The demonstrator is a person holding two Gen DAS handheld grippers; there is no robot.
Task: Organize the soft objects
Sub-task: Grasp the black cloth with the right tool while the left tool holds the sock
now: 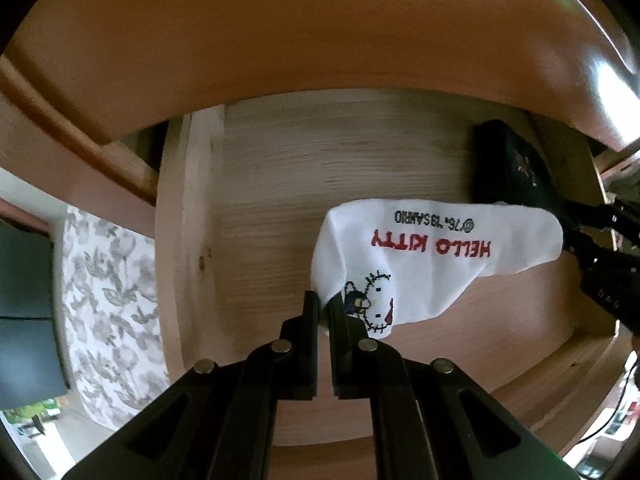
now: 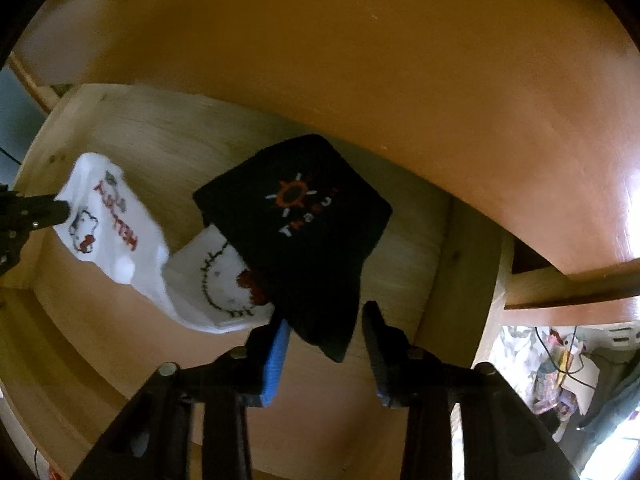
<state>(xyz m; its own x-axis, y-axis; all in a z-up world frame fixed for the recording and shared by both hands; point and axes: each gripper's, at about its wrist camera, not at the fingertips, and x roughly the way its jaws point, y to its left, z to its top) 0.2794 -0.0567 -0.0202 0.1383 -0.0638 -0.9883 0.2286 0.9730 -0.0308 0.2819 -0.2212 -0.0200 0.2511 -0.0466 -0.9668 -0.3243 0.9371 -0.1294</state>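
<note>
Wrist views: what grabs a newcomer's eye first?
The white Hello Kitty sock, pinched at one end by the shut left gripper and hanging over the pale wooden drawer floor. Next, the black sock with an orange sun logo lies between the right gripper fingers, overlapping the white one.

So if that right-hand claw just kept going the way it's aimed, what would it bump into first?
Probably the black sock with the sun logo, already lying between the right gripper's open fingers; the wooden drawer floor is beneath it, though depth is unclear.
</note>
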